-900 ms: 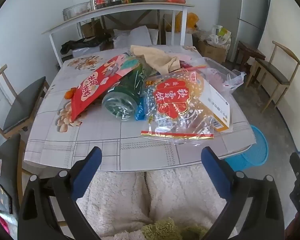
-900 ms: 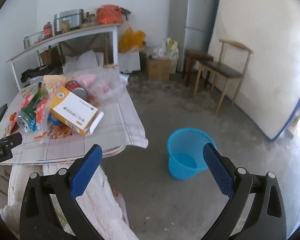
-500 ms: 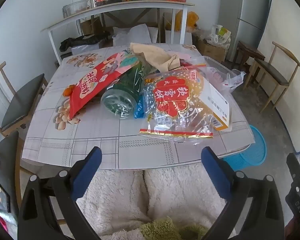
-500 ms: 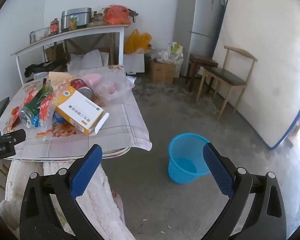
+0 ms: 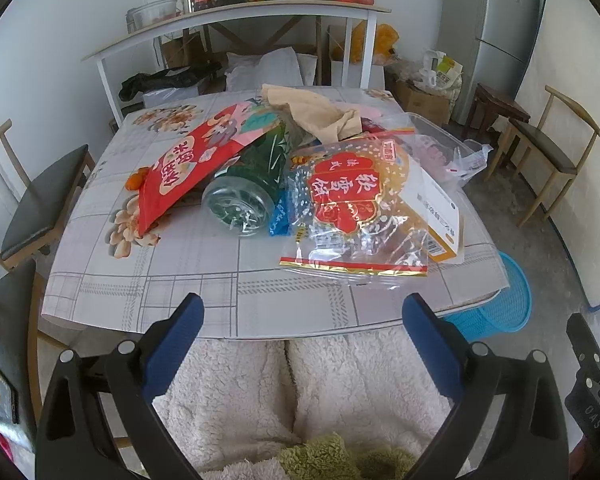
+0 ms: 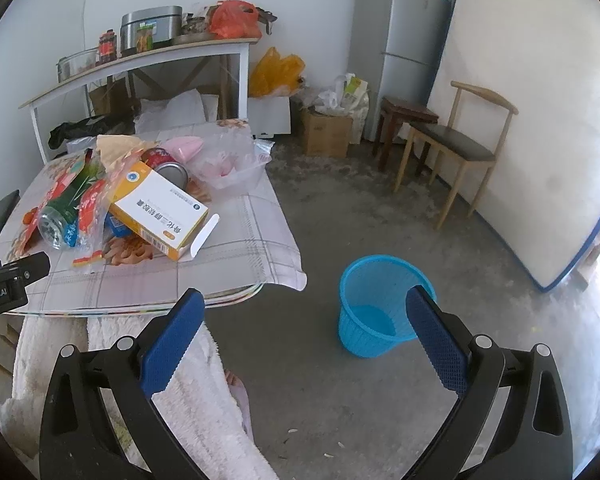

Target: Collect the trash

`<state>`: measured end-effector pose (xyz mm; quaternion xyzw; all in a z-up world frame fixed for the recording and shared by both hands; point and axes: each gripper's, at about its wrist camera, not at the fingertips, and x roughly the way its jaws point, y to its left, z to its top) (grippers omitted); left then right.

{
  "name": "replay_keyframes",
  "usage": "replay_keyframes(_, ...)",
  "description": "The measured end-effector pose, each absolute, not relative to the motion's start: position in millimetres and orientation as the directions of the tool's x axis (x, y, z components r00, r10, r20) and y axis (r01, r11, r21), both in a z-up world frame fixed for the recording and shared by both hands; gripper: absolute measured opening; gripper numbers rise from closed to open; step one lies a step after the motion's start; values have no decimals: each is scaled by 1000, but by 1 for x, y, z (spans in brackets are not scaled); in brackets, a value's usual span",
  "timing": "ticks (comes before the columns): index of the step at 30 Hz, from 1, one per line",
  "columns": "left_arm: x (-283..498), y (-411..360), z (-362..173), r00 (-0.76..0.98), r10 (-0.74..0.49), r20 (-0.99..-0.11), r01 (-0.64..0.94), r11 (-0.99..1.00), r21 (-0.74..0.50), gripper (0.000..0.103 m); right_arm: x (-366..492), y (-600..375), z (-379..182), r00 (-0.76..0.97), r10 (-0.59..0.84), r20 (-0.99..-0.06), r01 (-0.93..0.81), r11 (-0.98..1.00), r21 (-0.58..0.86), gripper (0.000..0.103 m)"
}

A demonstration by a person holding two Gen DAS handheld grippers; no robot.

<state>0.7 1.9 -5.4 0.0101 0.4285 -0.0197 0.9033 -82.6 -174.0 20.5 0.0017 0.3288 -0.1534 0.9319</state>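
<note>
A heap of trash lies on the table: a red snack bag, a green plastic bottle on its side, a clear wrapper with a red label, a white and orange box, a can and clear plastic bags. A blue wastebasket stands on the floor right of the table. My left gripper is open and empty, short of the table's near edge. My right gripper is open and empty, above the floor beside the basket.
White fleece-covered legs fill the space under both grippers. Wooden chairs stand left of the table and by the mattress. A white shelf table with pots and jars, a fridge and boxes stand at the back.
Both grippers have drifted slightly; the right view has tilted up and back a little, so the table and basket sit lower. Both stay open and empty.
</note>
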Motion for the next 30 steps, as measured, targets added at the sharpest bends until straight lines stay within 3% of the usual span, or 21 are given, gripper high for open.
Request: replay_keyframes(30, 2, 6, -9, 627, -19, -779, 39, 999, 7, 97, -84, -177, 18, 730, -270, -628, 283, 956, -82, 96)
